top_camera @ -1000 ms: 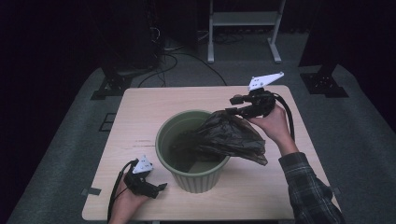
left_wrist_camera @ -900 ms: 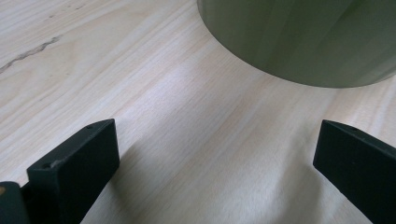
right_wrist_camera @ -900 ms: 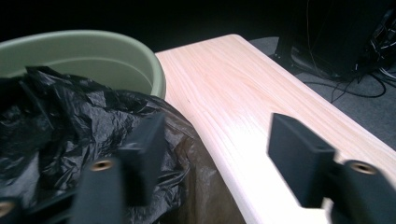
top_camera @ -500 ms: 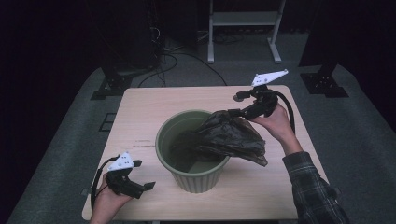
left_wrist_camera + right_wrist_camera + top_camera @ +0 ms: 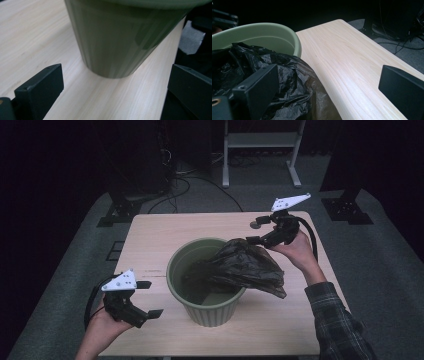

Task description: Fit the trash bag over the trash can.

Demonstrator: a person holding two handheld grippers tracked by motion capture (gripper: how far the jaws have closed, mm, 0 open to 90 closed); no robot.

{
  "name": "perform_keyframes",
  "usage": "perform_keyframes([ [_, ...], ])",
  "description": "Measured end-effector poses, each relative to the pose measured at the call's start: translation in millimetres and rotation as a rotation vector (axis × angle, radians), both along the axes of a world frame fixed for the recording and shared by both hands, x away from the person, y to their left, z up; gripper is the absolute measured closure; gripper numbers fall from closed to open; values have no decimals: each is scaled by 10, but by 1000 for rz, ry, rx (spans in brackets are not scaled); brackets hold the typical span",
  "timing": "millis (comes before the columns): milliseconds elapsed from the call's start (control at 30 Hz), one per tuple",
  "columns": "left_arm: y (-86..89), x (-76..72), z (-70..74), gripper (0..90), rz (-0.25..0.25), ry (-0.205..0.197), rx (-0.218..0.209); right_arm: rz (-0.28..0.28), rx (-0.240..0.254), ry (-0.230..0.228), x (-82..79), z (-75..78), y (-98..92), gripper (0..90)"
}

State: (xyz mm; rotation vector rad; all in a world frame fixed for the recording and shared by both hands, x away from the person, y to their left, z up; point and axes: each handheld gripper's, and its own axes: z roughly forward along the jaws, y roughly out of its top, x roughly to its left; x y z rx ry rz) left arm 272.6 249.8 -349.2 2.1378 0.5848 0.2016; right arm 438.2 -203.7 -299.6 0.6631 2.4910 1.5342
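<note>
A green ribbed pot stands in the middle of the wooden table. A crumpled black plastic bag hangs over its right rim, partly inside and partly spilling onto the table. My right gripper sits just behind the bag's top; its jaws have just been opening and now stand apart, nothing pressed between them. In the right gripper view the bag lies beside the left jaw, with the pot rim behind it. My left gripper is open, raised left of the pot, facing the pot wall.
The table's front edge runs close below the left hand. A white metal stand and cables are on the floor behind the table. Dark stand feet sit at both back corners. Bare tabletop lies right of the bag.
The left gripper has risen and drawn leftward, away from the pot's foot. The right hand has stayed put while its jaws spread apart off the bag, which still hangs over the rim.
</note>
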Motion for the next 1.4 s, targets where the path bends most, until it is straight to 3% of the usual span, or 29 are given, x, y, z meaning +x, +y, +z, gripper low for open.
perform_keyframes([
  [300,-144,53,507,0,-77,-56,-48,-4,0,-3,-11,14,-39,11],
  [567,-410,166,791,0,-168,-80,-79,-7,0,-3,-20,21,-32,11],
  [1067,-1015,441,1003,16,-304,-80,-121,-4,1,5,-8,11,-3,12],
  [1333,-1395,562,1066,56,-369,-79,-132,-3,-1,11,-2,0,5,12],
  [1400,-1528,591,1067,109,-401,-76,-134,-2,2,13,1,-4,5,12],
])
